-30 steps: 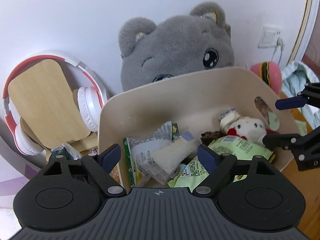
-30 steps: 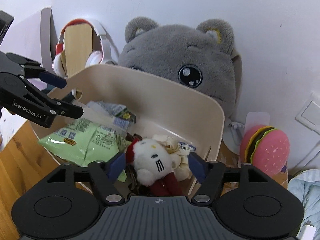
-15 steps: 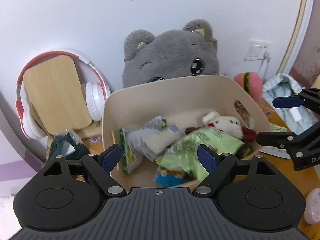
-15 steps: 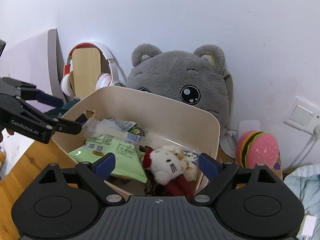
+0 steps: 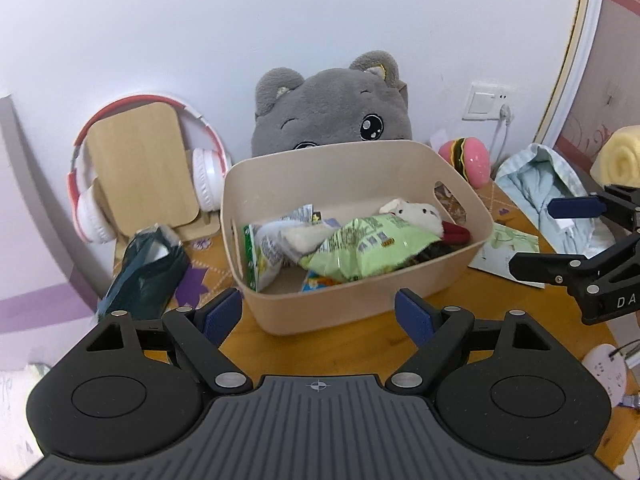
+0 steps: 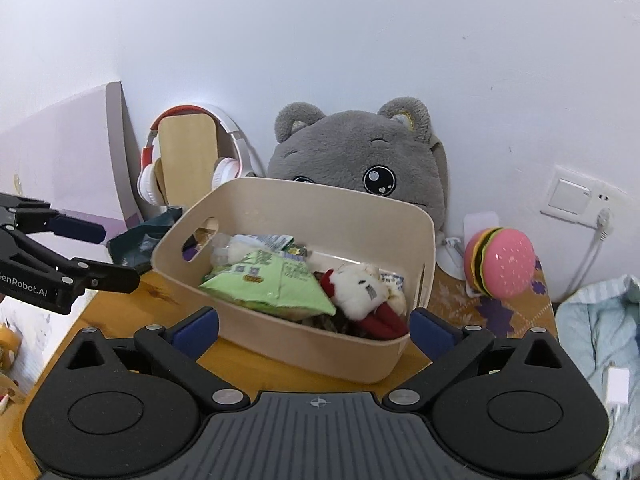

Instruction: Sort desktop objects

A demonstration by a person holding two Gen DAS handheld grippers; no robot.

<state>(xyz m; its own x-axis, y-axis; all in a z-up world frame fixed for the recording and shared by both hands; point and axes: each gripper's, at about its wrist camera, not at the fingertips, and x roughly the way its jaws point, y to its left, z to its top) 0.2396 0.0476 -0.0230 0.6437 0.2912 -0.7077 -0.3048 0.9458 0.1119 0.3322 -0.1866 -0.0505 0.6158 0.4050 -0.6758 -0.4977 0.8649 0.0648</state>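
**A:** Both grippers hang in front of the beige bin (image 5: 360, 304), and neither one holds a thing. The left gripper (image 5: 318, 314) has its jaws standing wide with only bare table and the bin's near wall between them.

**B:** And the right gripper (image 6: 314, 328)? Its jaws are opening as we speak, nothing between the pads, the bin's front corner just beyond them.

**A:** So where does the work lie? The bin sits on the wooden table (image 5: 312, 344), dead ahead of both, its long side running across the left view, left to right.

**B:** Inside it, the green snack bag (image 6: 268, 284) lies flat on the pile, and the small white plush (image 6: 360, 286) leans just beside it, touching, towards the right end.

**A:** What is left outside, I'd judge, is the question. The dark green pouch (image 5: 146, 264) lies on the table left of the bin, near the headphones (image 5: 208, 172).

**B:** That one falls to the left gripper, I'd say: it is off to that side and close. The pink burger toy (image 6: 500, 260) stands right of the bin, by the wall, nearer the right gripper.

**A:** Each would have to swing outward, away from the bin, to reach.
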